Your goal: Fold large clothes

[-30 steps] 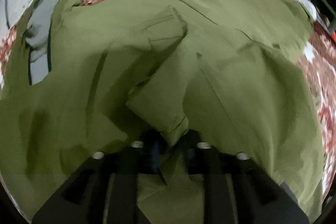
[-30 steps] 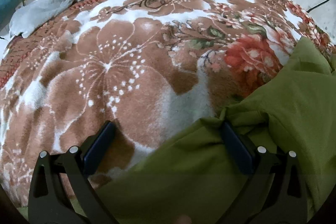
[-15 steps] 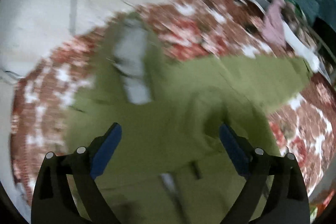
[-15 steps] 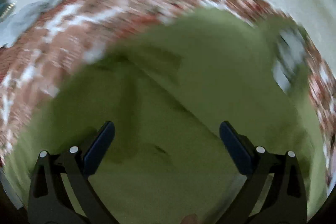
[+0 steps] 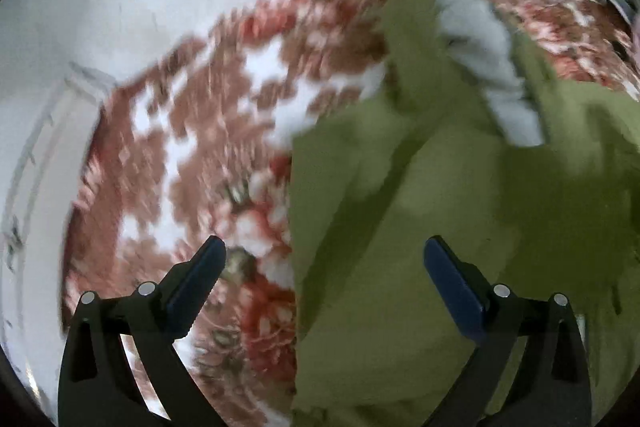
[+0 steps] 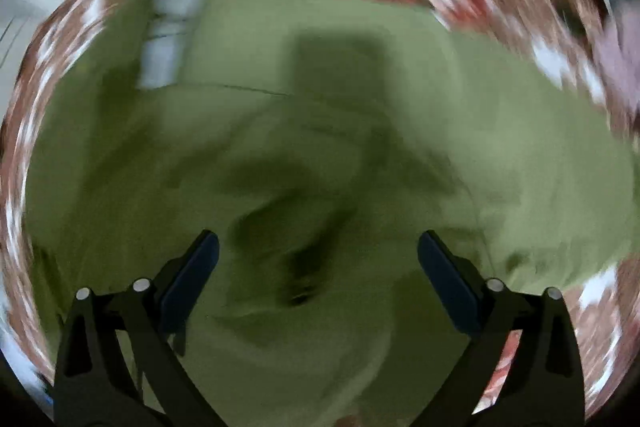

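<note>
Floral blanket point(image 5: 192, 131), in brown, red and white, covers the work surface; pale wall or floor shows past its far edge. Both views are motion-blurred, so fine detail is unreliable.

Item count: one olive-green garment point(image 5: 460, 235), one blanket, two grippers. A pale lilac cloth point(image 6: 620, 55) shows at the right edge of the right wrist view; what it is cannot be told.

Tool state. Left gripper point(image 5: 324, 269): jaws spread wide and just been opening, with nothing between the pads. Right gripper point(image 6: 318, 263): jaws spread, just been closing slightly, with nothing pinched; the garment lies beyond them, not in them.

Location of the garment. From the left gripper, the garment lies ahead and under the right finger, and its straight left edge runs forward between the two fingers; blanket lies under the left finger. From the right gripper, the garment fills the field ahead and below both fingers. A white lining point(image 5: 488, 67) shows at the far end, ahead and to the right of the left gripper.

Handling judgement. The garment appears to be soft and limp, with a thicker lined portion, so probably moderately heavy for clothing. Expect sagging and creasing when lifted; it is not fragile. Recommended hold: pinch an edge or corner, preferably a seam or hem, one gripper at each end of the same edge.
</note>
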`<action>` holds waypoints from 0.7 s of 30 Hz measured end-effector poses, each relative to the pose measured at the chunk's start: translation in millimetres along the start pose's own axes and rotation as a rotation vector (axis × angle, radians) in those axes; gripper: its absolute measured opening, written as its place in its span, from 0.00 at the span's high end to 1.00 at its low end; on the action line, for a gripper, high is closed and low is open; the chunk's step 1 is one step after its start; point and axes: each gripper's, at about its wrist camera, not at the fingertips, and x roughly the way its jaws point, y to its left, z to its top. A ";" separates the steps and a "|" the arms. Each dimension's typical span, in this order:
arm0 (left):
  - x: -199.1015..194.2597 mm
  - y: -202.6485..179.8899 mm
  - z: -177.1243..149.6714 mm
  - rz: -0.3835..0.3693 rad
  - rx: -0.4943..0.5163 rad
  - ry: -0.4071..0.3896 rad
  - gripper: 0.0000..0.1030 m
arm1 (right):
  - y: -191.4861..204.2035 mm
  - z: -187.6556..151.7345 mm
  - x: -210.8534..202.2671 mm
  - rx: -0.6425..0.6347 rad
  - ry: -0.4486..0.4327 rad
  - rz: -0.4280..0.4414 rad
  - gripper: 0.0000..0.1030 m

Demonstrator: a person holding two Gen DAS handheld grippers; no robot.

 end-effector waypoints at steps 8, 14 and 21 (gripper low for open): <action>80.2 24.2 33.0 -0.086 0.020 0.056 0.06 | -4.8 17.6 26.5 0.130 0.052 0.243 0.34; 126.7 -12.7 34.3 -0.201 0.194 0.193 0.24 | 16.0 17.1 42.3 0.070 0.081 0.193 0.83; 116.4 20.2 33.7 -0.164 0.071 0.161 0.94 | 16.7 17.0 8.9 -0.028 0.008 0.115 0.91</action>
